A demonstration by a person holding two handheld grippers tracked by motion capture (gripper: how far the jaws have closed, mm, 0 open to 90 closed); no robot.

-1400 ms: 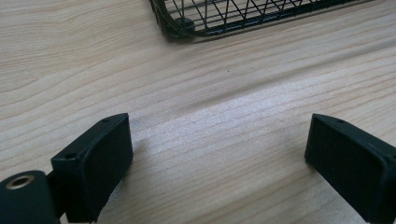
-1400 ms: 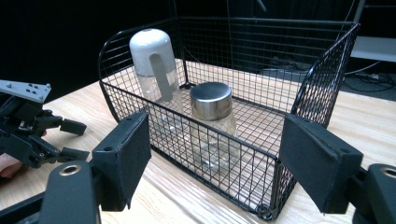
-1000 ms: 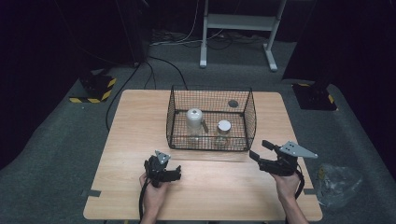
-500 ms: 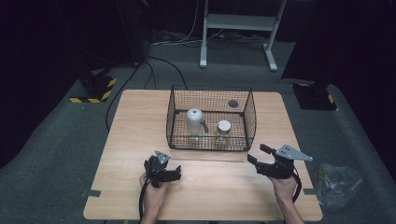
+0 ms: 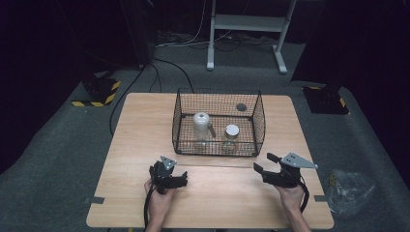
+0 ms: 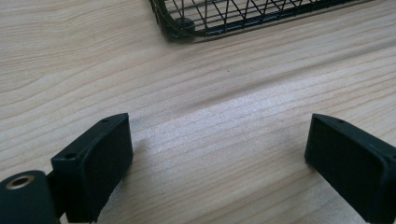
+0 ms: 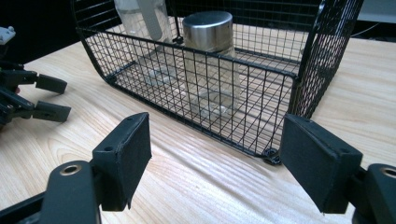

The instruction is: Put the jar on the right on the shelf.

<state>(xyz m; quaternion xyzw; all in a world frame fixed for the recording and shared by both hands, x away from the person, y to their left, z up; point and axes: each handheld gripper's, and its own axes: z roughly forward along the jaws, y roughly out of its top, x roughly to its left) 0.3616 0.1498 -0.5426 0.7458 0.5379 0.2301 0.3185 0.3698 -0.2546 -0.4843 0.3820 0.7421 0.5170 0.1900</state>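
Two jars stand upright in the wire basket (image 5: 261,116); the steel-lidded jar (image 7: 208,56) is straight ahead of my right gripper (image 5: 263,163), nearer than my left gripper (image 5: 182,178). Both are spread and empty.

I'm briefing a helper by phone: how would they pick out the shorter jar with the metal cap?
Find the black wire basket on the wooden table. Two clear containers stand inside it, near the front wall. The jar is the right-hand one, shorter, with a flat round silver cap, while its neighbour, the bottle, is taller with a domed white top.
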